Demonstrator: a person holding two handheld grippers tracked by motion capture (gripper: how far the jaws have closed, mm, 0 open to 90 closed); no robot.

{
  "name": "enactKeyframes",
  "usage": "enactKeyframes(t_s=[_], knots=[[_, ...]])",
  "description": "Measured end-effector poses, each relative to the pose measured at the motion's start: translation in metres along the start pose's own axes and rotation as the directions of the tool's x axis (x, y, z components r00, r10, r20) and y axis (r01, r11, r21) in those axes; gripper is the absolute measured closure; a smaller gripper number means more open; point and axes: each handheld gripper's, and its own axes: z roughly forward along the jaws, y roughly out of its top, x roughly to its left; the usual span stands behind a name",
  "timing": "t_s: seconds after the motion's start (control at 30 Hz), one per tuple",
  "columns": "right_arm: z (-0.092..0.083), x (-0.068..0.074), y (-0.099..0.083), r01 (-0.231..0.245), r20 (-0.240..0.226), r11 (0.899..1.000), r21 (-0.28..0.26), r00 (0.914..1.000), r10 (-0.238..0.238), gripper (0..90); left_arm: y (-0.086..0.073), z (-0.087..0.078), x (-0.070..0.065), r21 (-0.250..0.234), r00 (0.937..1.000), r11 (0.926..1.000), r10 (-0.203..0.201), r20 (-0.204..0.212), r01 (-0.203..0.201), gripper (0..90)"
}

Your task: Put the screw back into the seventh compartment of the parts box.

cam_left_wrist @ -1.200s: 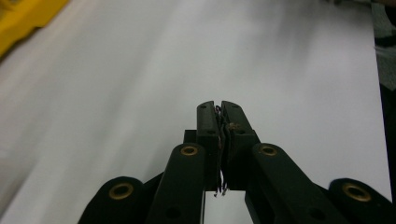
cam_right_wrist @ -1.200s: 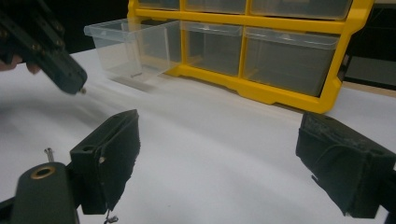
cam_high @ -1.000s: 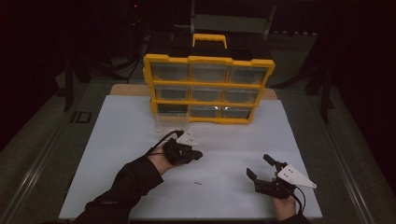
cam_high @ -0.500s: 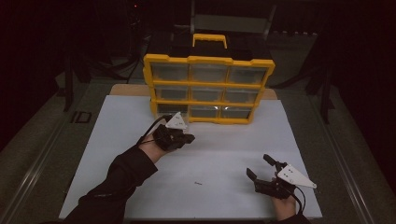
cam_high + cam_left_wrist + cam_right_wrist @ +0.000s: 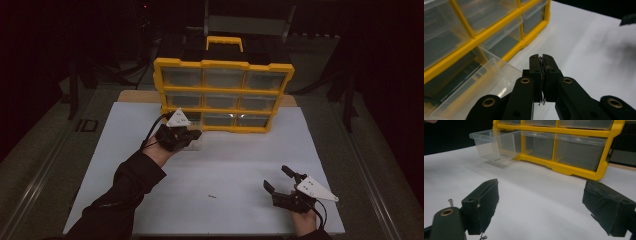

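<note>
A yellow organizer (image 5: 223, 65) (image 5: 456, 56) (image 5: 564, 131) with clear drawers stands at the back of the white mat (image 5: 225, 165). Its bottom-left drawer (image 5: 194, 146) (image 5: 474, 87) (image 5: 495, 143) is pulled out over the mat. My left gripper (image 5: 196, 134) (image 5: 542, 56) hovers at that drawer's front corner with its jaws shut. I cannot tell whether anything is pinched between the pads. A small screw (image 5: 212, 196) (image 5: 449, 201) lies on the mat near the front. My right gripper (image 5: 276, 177) (image 5: 541, 202) rests on the mat at the front right, open, with nothing between its pads.
The organizer's black and yellow carry handle (image 5: 224, 43) rises behind it. A small dark object (image 5: 87, 125) lies off the mat's left edge. Dark stands and cables surround the table at the back.
My left gripper has risen from the mat and moved toward the organizer, arriving over the pulled-out drawer, jaws still shut. The right gripper has stayed put.
</note>
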Motion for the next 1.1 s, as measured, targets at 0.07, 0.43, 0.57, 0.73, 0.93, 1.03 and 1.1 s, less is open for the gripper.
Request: enactKeyframes(t_s=[0.07,0.43,0.57,0.73,0.93,1.03,1.1], knots=[[0.000,0.000,0.000,-0.001,0.000,1.000,0.002,1.0000,0.001,13.9,0.000,-0.002,0.002,-0.016,0.9999,0.9998,-0.008,-0.011,0.008,86.0],[-0.001,0.000,0.000,-0.001,-0.001,1.000,-0.003,1.0000,0.001,13.9,-0.003,-0.003,0.016,-0.037,0.9947,0.9979,-0.056,-0.086,0.053,86.0],[-0.001,0.000,0.000,-0.001,-0.002,1.000,-0.004,1.0000,0.001,13.9,-0.006,-0.001,0.023,-0.033,0.9900,0.9955,-0.092,-0.107,0.089,86.0],[-0.001,0.001,0.001,0.000,-0.002,1.000,-0.003,1.0000,0.000,13.9,-0.014,0.007,0.030,0.017,0.9768,0.9885,-0.146,-0.157,0.150,86.0],[0.000,0.001,0.000,0.002,-0.003,1.000,-0.002,1.0000,-0.002,13.9,-0.022,0.016,0.036,0.061,0.9600,0.9754,-0.196,-0.200,0.212,86.0],[0.000,0.001,0.000,0.004,-0.003,1.000,-0.002,1.0000,-0.004,13.9,-0.023,0.019,0.040,0.080,0.9550,0.9689,-0.213,-0.206,0.234,86.0],[0.000,0.001,0.000,0.003,-0.004,1.000,-0.001,1.0000,-0.003,13.9,-0.024,0.021,0.042,0.092,0.9543,0.9668,-0.215,-0.207,0.238,85.9]])
